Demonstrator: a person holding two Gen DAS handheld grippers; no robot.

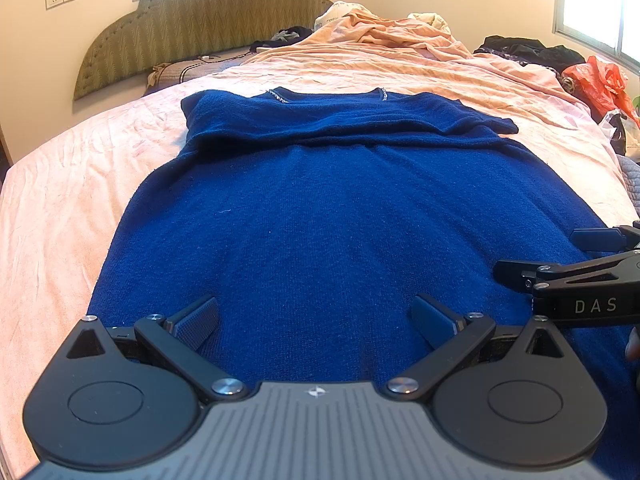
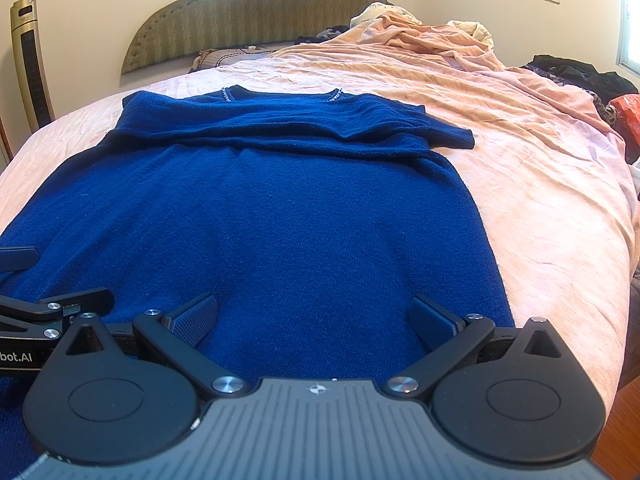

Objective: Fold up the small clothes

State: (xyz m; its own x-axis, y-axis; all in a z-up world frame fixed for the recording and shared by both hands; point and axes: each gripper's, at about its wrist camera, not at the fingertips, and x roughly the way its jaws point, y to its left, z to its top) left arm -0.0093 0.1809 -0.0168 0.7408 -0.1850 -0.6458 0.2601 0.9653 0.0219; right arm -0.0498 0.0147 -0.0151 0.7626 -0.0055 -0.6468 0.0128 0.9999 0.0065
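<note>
A dark blue knitted sweater (image 1: 320, 208) lies flat on the pink bed, neckline toward the headboard, with both sleeves folded across the chest. My left gripper (image 1: 316, 320) hovers open over its near hem, left of centre, nothing between the fingers. My right gripper (image 2: 314, 320) is open too, above the hem's right part, close to the sweater (image 2: 280, 208) edge. In the left wrist view the right gripper (image 1: 560, 256) shows at the right edge. The left gripper (image 2: 44, 284) shows at the left edge of the right wrist view.
The pink bedsheet (image 1: 60, 200) is wrinkled, with a bunched pink blanket (image 1: 380, 32) near the green headboard (image 1: 200, 20). Dark clothes (image 1: 528, 50) and an orange plastic bag (image 1: 604, 80) lie at the right side. A tall gold fan (image 2: 30, 60) stands left of the bed.
</note>
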